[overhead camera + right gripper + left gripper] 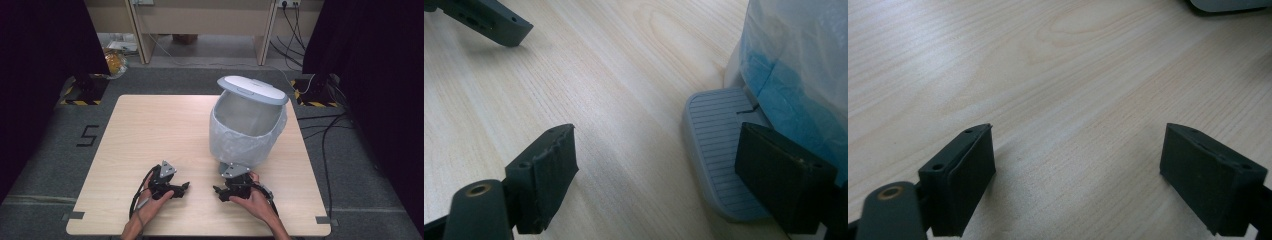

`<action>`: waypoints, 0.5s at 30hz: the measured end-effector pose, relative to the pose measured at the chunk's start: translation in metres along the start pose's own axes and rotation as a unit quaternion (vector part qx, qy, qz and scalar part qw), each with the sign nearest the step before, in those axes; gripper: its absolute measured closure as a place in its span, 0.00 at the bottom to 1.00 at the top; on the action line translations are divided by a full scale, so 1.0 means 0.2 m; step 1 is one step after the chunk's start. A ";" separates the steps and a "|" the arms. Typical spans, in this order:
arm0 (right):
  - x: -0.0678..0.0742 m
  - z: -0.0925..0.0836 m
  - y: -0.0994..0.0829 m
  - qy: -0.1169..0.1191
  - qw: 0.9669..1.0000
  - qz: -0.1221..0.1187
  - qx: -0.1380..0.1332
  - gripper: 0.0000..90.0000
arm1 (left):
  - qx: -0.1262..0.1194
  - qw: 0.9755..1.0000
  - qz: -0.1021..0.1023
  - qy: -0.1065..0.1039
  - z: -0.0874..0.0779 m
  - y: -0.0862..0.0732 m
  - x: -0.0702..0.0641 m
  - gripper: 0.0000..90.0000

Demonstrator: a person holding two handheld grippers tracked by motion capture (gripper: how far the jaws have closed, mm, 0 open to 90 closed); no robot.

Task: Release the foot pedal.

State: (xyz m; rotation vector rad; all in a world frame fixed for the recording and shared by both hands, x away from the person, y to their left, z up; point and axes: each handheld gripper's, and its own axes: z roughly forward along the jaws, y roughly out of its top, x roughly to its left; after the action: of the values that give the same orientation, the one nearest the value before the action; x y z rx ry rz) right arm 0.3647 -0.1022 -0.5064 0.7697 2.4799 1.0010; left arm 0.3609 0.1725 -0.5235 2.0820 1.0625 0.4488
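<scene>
the left gripper (184, 187) is held released over bare table (1058, 75), jaws wide with nothing between. the right gripper (217, 191) is spread too, one jaw over the grey pedal (719, 140) of the lined pedal bin (247, 127), lid (252, 89) raised. the pedal seems about to be worked; careful downward pressing is called for.

Both hands rest low, left hand-held gripper (183, 188) and right hand-held gripper (218, 192) facing each other, jaws spread apart.
</scene>
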 end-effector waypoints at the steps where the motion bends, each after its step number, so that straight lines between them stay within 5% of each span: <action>1: 0.00 0.00 0.00 0.000 1.000 0.000 0.000 0.19 | 0.000 1.000 0.000 0.000 0.00 0.00 0.00 0.15; 15: 0.00 -0.04 -0.02 -0.007 1.000 -0.005 -0.029 0.19 | -0.001 1.000 -0.001 0.000 0.00 0.00 0.00 0.15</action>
State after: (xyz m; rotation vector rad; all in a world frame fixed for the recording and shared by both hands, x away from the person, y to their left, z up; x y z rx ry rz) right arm 0.3588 -0.1085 -0.5037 0.7432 2.4288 1.0567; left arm 0.3609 0.1726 -0.5234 2.0804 1.0627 0.4480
